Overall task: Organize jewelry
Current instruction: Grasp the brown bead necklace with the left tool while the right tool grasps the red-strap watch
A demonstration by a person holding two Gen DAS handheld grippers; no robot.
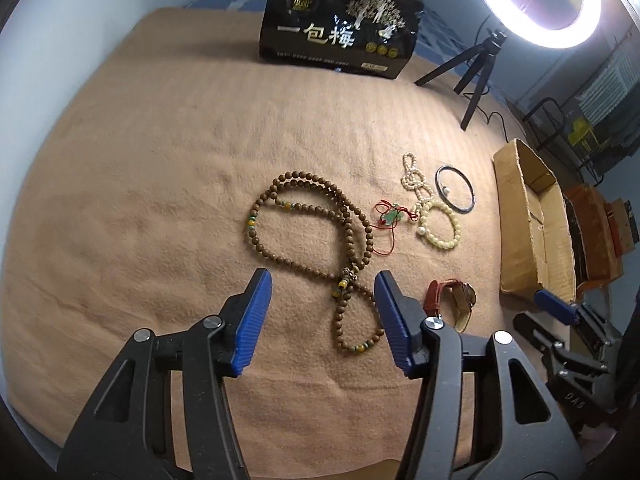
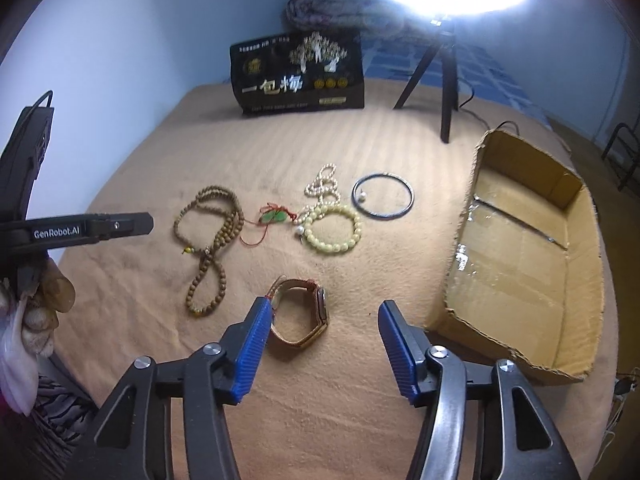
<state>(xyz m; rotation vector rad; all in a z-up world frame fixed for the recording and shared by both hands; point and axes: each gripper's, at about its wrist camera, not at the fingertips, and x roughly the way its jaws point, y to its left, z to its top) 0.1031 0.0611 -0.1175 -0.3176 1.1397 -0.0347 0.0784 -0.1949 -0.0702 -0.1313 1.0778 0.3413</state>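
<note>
So far none of the jewelry has been put away. The brown bead necklace [image 1: 316,236] lies looped on the tan blanket [image 1: 160,184], and its lower loop sits between the pads of the left gripper [image 1: 323,322], whose jaws stand part-way apart with nothing clamped. The watch [image 2: 302,312] with its brown strap lies nearer the cardboard box [image 2: 520,272]; its strap is just beside the left pad of the right gripper [image 2: 320,346], which is likewise half open and empty. Farther off lie the red-cord jade pendant [image 2: 274,216], the pale bead bracelet [image 2: 332,228], the pearl strand [image 2: 322,182] and the dark bangle [image 2: 382,196], all untouched. The box interior looks bare of jewelry. Judgement: task at its start; six pieces remain, with the necklace and watch likely first. A black snack bag [image 1: 340,20] and ring light [image 1: 536,0] stand behind.
</note>
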